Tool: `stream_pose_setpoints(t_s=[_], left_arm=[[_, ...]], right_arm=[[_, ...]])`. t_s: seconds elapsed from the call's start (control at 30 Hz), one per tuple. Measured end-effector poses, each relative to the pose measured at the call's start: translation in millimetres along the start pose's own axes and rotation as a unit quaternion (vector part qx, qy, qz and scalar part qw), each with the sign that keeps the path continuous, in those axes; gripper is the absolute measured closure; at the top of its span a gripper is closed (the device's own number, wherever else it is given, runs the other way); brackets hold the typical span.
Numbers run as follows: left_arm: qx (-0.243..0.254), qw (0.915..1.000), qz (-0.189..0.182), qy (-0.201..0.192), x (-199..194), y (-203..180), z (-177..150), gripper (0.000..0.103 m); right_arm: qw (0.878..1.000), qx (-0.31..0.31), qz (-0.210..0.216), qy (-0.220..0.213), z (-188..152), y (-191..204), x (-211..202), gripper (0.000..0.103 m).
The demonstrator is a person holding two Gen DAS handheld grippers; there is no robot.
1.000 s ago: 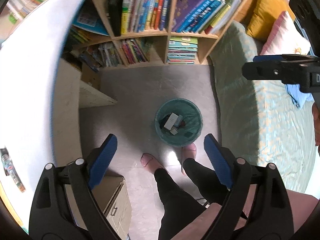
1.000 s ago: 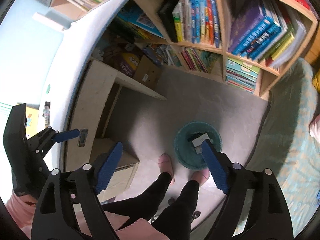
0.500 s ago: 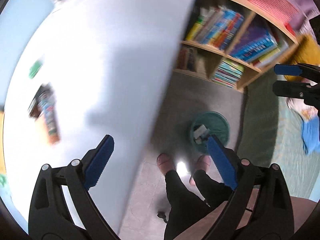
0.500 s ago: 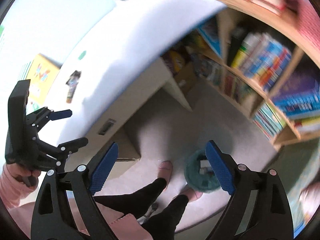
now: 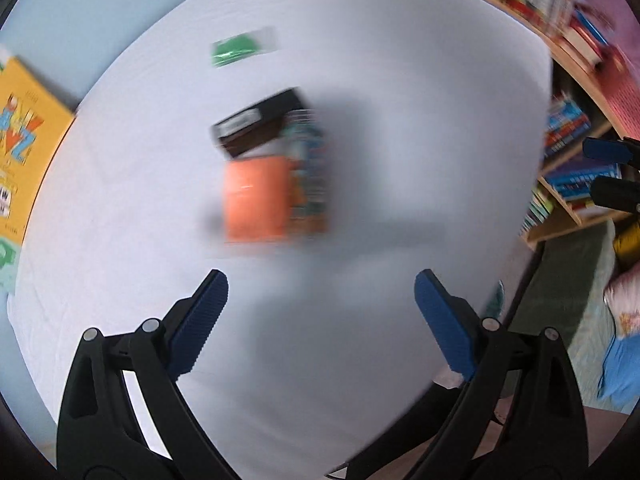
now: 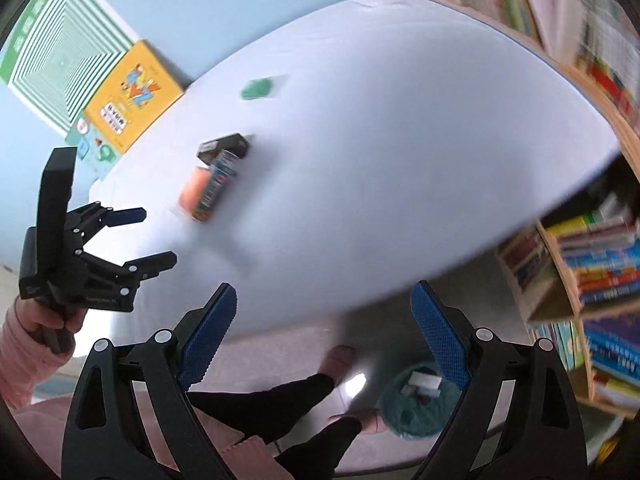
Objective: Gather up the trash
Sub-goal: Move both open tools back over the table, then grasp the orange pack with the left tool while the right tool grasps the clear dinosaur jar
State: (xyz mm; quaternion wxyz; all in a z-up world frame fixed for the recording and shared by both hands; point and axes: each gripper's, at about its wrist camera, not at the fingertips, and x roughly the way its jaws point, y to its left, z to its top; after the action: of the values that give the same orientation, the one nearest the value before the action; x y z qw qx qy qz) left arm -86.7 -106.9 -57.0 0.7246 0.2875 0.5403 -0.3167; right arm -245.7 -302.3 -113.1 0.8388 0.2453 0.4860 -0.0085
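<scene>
Bench point(image 5: 400, 100): white top, seen from above by both wrist views; left view motion-blurred.

Trash, middle of the bench, three pieces touching in one cluster:
- dark box point(image 5: 260, 122), far end of the cluster;
- orange pack point(image 5: 256, 200), near left;
- printed carton point(image 5: 310, 176), near right, just beside the orange pack.

Green wrapper point(image 5: 240, 50): lies apart, farther back on the bench.

Bin point(image 6: 416, 404): teal, on the floor by the person's feet, already holding a few pieces.

Left hand-held gripper point(image 5: 320, 320): jaws wide apart, nothing between them, above the near bench.
Right hand-held gripper point(image 6: 324, 336): jaws wide apart, nothing held, over the bench's near edge.

Handling, judged: small cartons, likely light and stiff but crushable; pinch across the narrow sides. The wrapper looks thin, limp and slippery; take it by an edge.
</scene>
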Motion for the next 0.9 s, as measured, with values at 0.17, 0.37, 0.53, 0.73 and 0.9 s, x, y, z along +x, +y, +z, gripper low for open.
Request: stream_pose_setpoints(t_s=[0.17, 0.37, 0.53, 0.73, 0.9], left_arm=[[-0.029, 0.9996, 0.005, 0.002, 9, 40, 7, 0.011], [-0.041, 0.9991, 0.003, 0.006, 21, 60, 15, 0.011], [-0.046, 0.9988, -0.012, 0.009, 31, 72, 23, 0.011], [-0.022, 0.9991, -0.035, 0.007, 41, 74, 34, 0.014], [-0.006, 0.9982, -0.058, 0.012, 53, 77, 42, 0.019]], right_arm=[[0.999, -0.033, 0.008, 0.010, 30, 25, 21, 0.015], [0.997, -0.073, 0.014, 0.025, 64, 53, 48, 0.015], [0.997, -0.058, 0.036, 0.045, 83, 67, 74, 0.015], [0.994, 0.007, 0.081, 0.079, 100, 74, 108, 0.016], [0.990, 0.043, 0.096, 0.097, 108, 76, 125, 0.027]])
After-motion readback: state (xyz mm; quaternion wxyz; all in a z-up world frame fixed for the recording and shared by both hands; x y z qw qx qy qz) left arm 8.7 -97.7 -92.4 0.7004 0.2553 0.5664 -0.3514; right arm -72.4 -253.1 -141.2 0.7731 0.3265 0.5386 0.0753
